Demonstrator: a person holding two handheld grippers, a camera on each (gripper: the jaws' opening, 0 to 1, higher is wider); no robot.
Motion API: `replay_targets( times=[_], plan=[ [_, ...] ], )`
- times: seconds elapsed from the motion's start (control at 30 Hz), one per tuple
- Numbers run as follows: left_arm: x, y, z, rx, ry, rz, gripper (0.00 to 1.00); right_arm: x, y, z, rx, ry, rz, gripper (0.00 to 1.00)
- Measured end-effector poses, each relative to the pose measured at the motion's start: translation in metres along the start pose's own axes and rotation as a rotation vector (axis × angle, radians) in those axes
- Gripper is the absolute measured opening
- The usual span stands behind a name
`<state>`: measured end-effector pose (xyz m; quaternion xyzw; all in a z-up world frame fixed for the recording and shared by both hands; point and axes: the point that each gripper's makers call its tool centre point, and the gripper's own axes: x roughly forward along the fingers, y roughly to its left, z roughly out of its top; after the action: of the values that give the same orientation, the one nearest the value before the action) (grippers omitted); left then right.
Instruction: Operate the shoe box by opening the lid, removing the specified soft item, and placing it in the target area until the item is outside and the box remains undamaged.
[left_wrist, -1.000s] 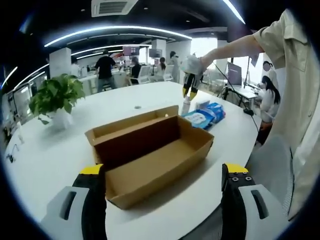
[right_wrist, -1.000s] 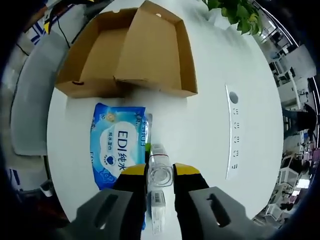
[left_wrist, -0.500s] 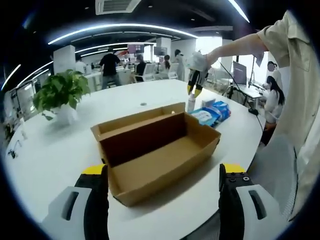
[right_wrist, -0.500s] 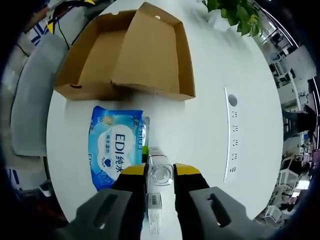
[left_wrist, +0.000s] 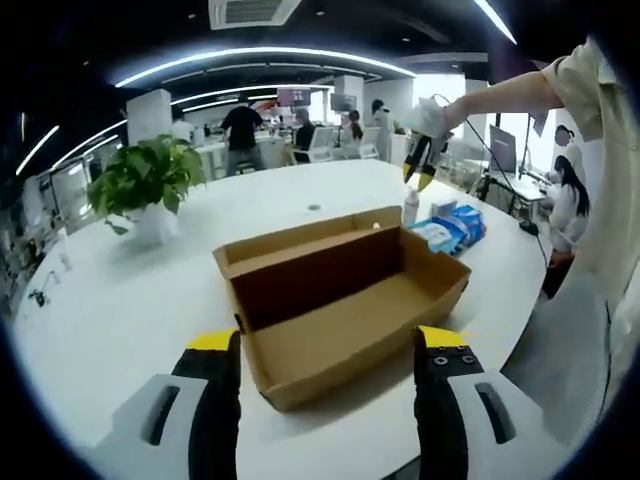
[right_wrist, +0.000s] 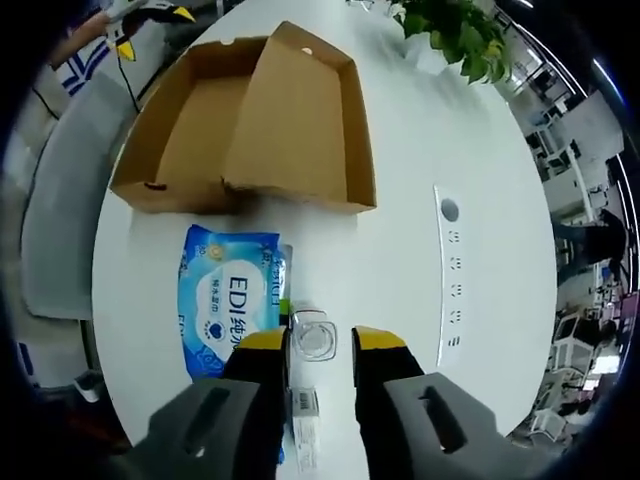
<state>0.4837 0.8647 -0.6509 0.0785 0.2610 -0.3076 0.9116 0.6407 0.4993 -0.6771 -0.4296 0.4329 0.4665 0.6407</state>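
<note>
Left gripper view: the left gripper (left_wrist: 328, 352) has its jaws spread wide and holds nothing, framing the near end of the open cardboard shoe box (left_wrist: 345, 300), which rests on a round white table (left_wrist: 130, 300) with its lid folded back and its interior bare. Beyond the box's far end stands a small clear bottle (left_wrist: 410, 206), and just beside it lies a blue pack of wet wipes (left_wrist: 455, 228); the right gripper (left_wrist: 417, 172) hangs directly above the bottle, held by a person's outstretched arm. A potted plant (left_wrist: 148, 185) stands well apart on the table. Right gripper view, looking down: the right gripper (right_wrist: 317, 345) has its jaws parted to either side of the bottle's cap (right_wrist: 314, 337), apparently with a small gap on each side, so nothing is gripped. The wet wipes pack (right_wrist: 230, 306) lies outside the shoe box (right_wrist: 250, 120), just beside the bottle and near the box's end wall. A strip of sockets (right_wrist: 450, 280) is set into the table top.
</note>
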Motion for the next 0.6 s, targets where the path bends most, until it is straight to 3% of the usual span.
replay_targets(
  times=[0.23,0.6],
  plan=[
    [0.005,0.008,-0.009,0.019,0.032,0.029,0.65,-0.005,-0.003,0.019,0.057,-0.049,-0.038,0.22],
    [0.009,0.035,-0.022,-0.067,0.084,0.103,0.44,0.001,-0.008,0.052,0.251,-0.149,-0.084,0.21]
  ],
)
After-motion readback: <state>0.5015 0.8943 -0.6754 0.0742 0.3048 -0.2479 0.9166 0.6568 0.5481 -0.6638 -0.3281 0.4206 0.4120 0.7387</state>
